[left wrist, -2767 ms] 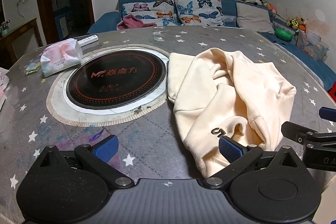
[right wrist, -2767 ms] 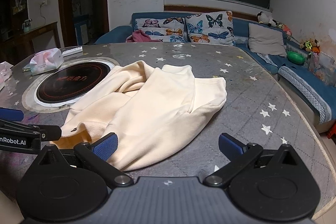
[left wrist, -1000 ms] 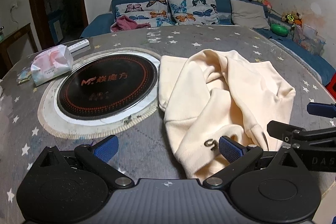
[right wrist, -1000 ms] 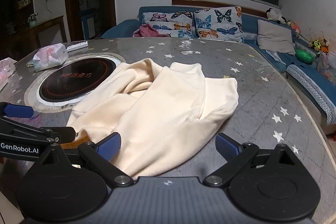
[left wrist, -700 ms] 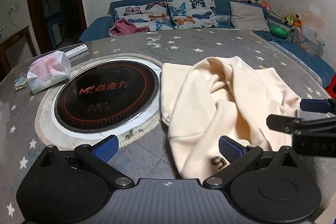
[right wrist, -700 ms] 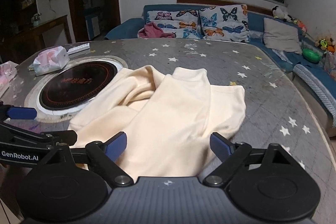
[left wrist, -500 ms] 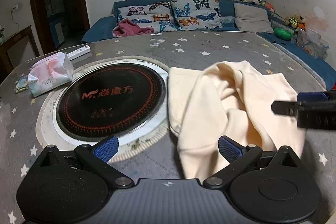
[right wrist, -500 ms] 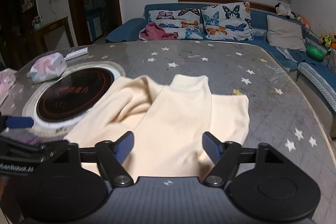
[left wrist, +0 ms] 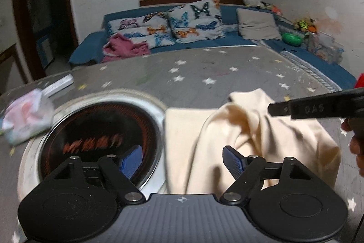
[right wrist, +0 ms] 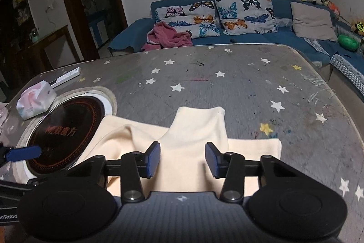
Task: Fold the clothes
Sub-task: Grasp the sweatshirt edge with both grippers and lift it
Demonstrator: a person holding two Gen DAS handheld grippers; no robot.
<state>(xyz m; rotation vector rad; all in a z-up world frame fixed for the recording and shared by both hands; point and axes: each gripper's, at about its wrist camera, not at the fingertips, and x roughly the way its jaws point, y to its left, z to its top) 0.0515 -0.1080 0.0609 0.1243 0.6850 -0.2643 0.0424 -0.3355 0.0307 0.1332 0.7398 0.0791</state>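
Note:
A cream sweatshirt (left wrist: 250, 133) lies crumpled on the grey star-patterned table (left wrist: 204, 70), partly over the rim of a round black cooktop (left wrist: 100, 136). My left gripper (left wrist: 182, 161) is open, its pads either side of the garment's near left part, the left pad over the cooktop. My right gripper (right wrist: 182, 159) is partly closed but still apart, with the cream sweatshirt (right wrist: 195, 142) between its pads. The right gripper's finger (left wrist: 318, 106) shows over the garment in the left wrist view. The left gripper's blue fingertip (right wrist: 22, 153) shows at the left edge of the right wrist view.
A tissue pack (right wrist: 35, 101) and a white remote (right wrist: 68, 75) lie at the table's far left. A blue sofa (right wrist: 250, 38) with butterfly cushions and a pink garment (right wrist: 168, 37) stands beyond the table. The table's right edge (right wrist: 336, 97) curves near the sofa.
Both grippers have moved forward over the sweatshirt. The jaws of both have narrowed, the right more than the left. The views are blurred by the motion.

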